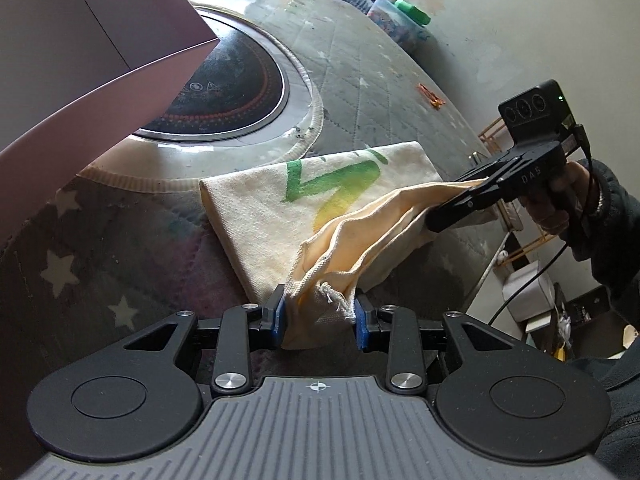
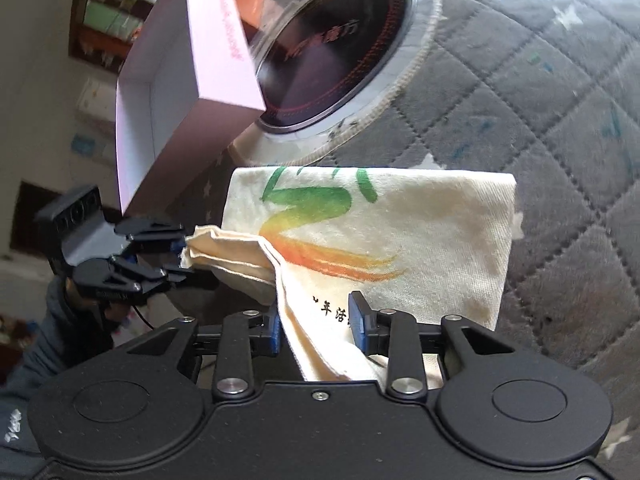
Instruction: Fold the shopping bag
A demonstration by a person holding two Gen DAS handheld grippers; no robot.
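Observation:
A cream canvas shopping bag (image 1: 256,208) with a green, yellow and orange print lies folded on a quilted grey cover. One edge of it is lifted and stretched between both grippers. My left gripper (image 1: 320,316) is shut on a bunched corner with a cord end; its blue pads press the cloth from both sides. It shows in the right wrist view as the left gripper (image 2: 180,256), pinching the crumpled end. My right gripper (image 2: 316,320) has a fold of the bag (image 2: 440,232) filling its jaws. From the left wrist view the right gripper (image 1: 448,204) holds that edge up.
A pink box (image 1: 80,60) leans over the far left, beside a round black hob plate (image 1: 224,92) set into the cover. An orange clip (image 1: 430,96) lies farther off. A plastic tub and toys (image 1: 400,20) sit at the far end. A sleeved hand (image 1: 568,200) holds the right gripper.

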